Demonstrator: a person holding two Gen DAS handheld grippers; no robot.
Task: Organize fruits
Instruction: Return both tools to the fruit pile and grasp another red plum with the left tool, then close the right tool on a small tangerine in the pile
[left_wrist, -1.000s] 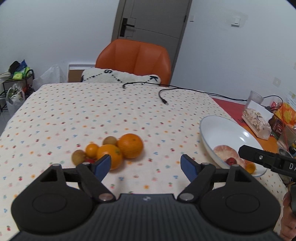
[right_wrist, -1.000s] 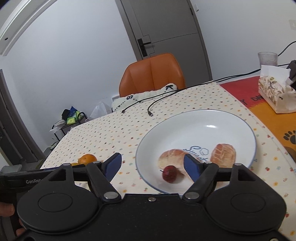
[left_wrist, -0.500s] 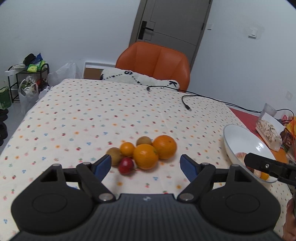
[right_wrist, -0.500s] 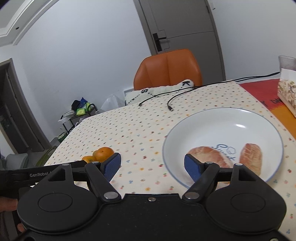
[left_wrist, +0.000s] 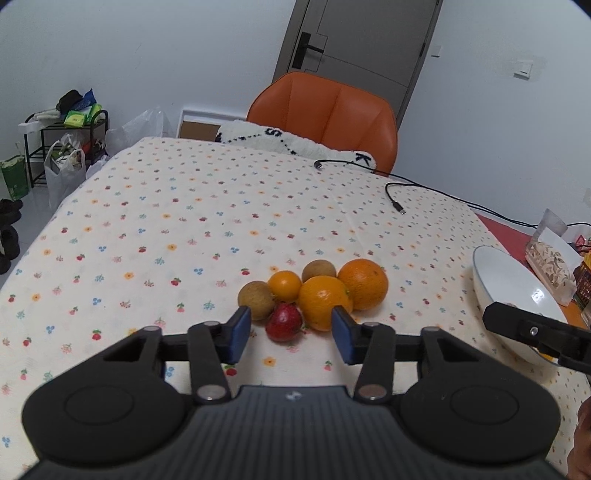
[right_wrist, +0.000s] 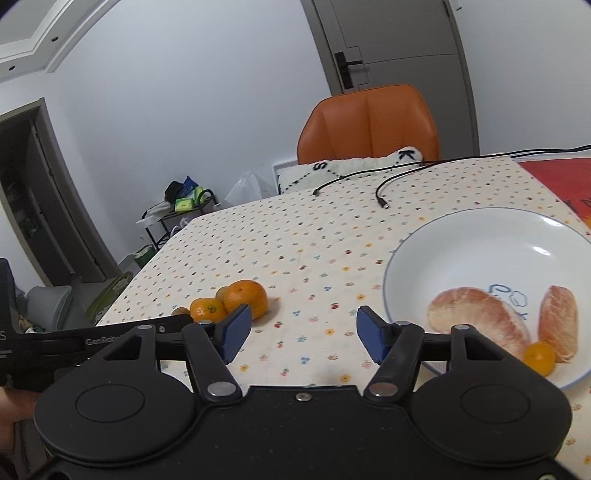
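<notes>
Six fruits clustered on the cloth, three pieces in the plate

Six fruits sit bunched together on the flowered tablecloth: two large oranges and, a small tangerine, two brown kiwis and, and a red strawberry-like fruit at the near edge, each touching a neighbour. The left gripper is spread wide and holds nothing; the red fruit lies just beyond the gap between its blue pads. The right gripper is also wide apart and empty, above bare cloth between the cluster and the white plate. In the plate lie two peeled citrus segments and with a small orange fruit touching them. An orange chair stands at the table's far end.
</notes>
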